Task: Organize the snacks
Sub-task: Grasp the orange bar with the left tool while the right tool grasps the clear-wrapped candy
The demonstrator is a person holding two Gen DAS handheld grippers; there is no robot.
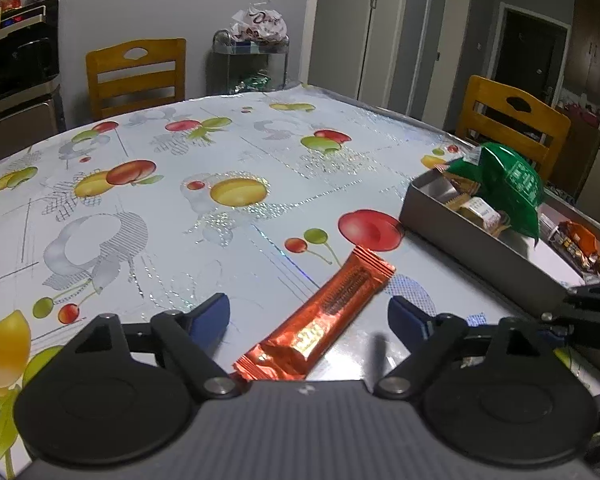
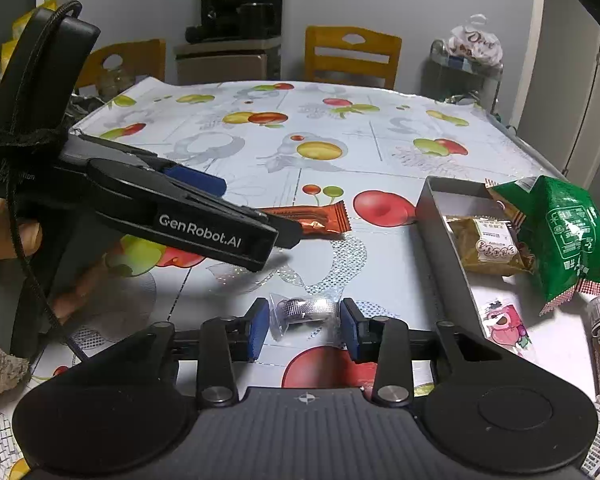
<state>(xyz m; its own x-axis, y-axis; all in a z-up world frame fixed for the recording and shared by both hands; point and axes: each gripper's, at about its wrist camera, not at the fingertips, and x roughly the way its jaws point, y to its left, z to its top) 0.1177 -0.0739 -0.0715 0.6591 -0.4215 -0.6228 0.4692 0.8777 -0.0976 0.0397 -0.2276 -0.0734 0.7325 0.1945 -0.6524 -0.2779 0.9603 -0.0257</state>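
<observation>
The orange snack bar is seen flat on the table, untouched between the wide-open left gripper, while a small clear packet is framed loosely by the half-open right gripper, left of the grey box.

Home dining room, fruit-print tablecloth, wooden chairs

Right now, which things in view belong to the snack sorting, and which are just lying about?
Job: orange snack bar; clear-wrapped silver snack; grey tray; green snack bag; brown snack packet.

Lying about: wooden chairs; plastic bag on side cart; black appliance.
</observation>
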